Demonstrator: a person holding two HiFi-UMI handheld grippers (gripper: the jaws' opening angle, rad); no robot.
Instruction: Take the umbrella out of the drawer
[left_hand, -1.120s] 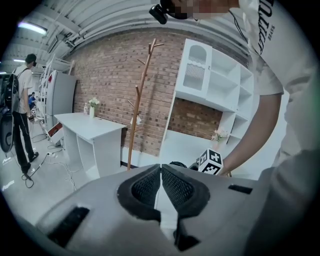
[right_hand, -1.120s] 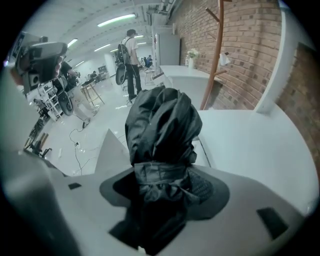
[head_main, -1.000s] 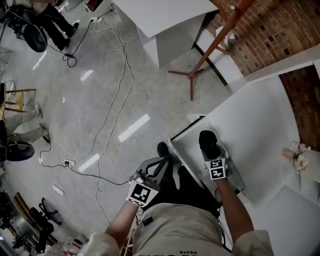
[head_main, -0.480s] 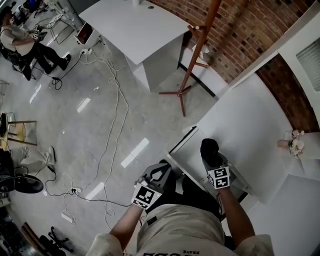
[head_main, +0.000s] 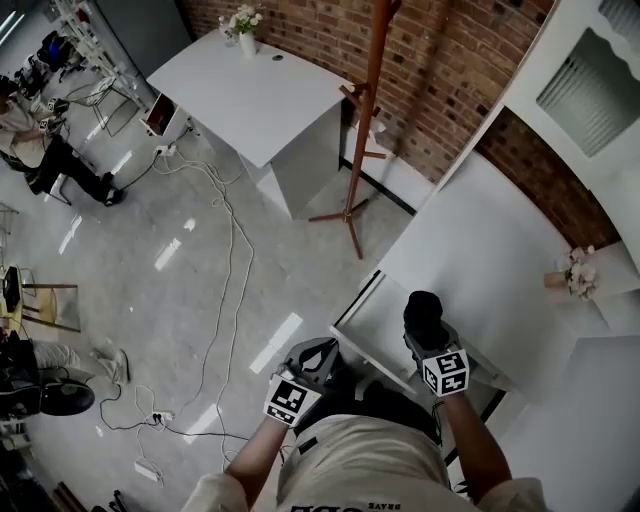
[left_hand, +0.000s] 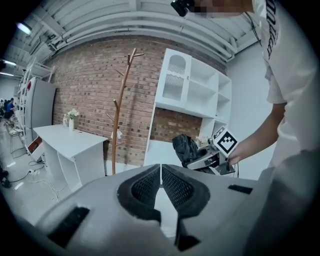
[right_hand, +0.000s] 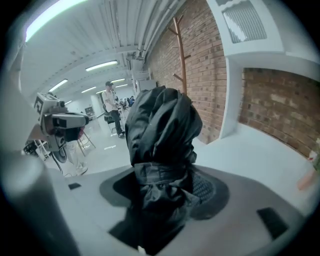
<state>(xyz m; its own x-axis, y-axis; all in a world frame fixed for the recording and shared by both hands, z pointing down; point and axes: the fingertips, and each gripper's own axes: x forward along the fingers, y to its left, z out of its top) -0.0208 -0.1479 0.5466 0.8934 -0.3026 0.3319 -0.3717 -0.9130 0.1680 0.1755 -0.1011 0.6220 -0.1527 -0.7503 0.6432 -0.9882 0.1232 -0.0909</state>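
Note:
A black folded umbrella (head_main: 422, 311) stands up from my right gripper (head_main: 430, 335), whose jaws are closed around its lower part. In the right gripper view the umbrella (right_hand: 161, 125) fills the middle, pinched in the gripper (right_hand: 165, 197). It hangs above the open white drawer (head_main: 372, 318) of the white cabinet (head_main: 480, 265). My left gripper (head_main: 318, 358) is to the left of the drawer, over the floor. Its jaws (left_hand: 160, 176) are shut with nothing between them. From the left gripper view I see the umbrella (left_hand: 184, 148) held in the right gripper (left_hand: 207, 159).
A wooden coat stand (head_main: 365, 110) rises by the brick wall beyond the drawer. A white table (head_main: 255, 90) with a flower vase (head_main: 245, 20) is at the back left. Cables (head_main: 228, 250) trail over the floor. A small flower vase (head_main: 572, 275) sits on the cabinet.
My right gripper has risen with the umbrella in it, out of the drawer. The left gripper has come up a little. The head view has swung up towards the brick wall.

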